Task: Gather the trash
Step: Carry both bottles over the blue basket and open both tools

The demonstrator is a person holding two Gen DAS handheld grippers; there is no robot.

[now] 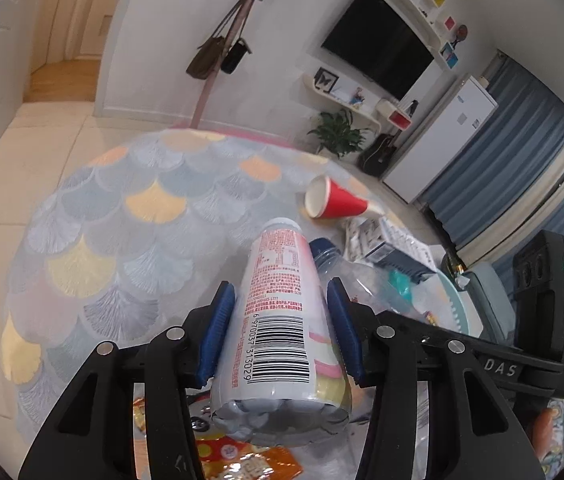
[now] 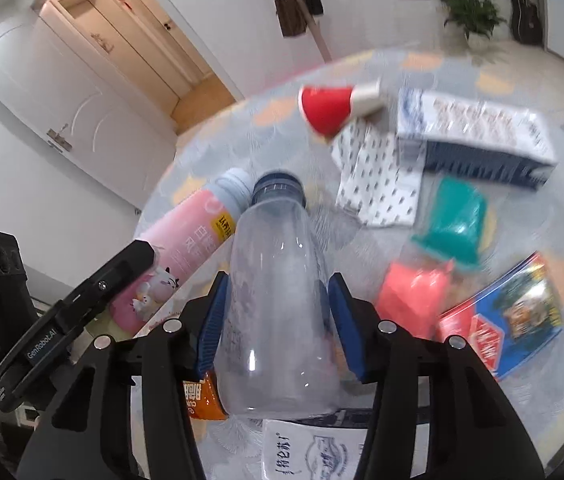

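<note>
Gripping the pink labelled bottle [image 1: 282, 320] between its blue pads, the left gripper [image 1: 282, 328] holds it cap-far over the table [image 1: 122, 200]; just right, the right gripper [image 2: 274, 320] clamps the clear bottle [image 2: 278, 300].

Glossy printed plastic film wraps the pink bottle [image 1: 282, 320], barcode crisp on its sheen. The clear bottle [image 2: 278, 300] is see-through plastic, smooth, with bright glints and a ribbed blue cap [image 2: 280, 189]. Gripper pads [image 1: 218, 332] look ridged, matt blue rubber or plastic; the black frames [image 1: 94, 408] are dull plastic with shiny metal pins [image 1: 175, 333]. The red cup [image 1: 336, 202] reads as matt paper. The tablecloth [image 1: 122, 220] looks soft, brushed, non-shiny. The carton [image 2: 478, 136] is card-like.
</note>
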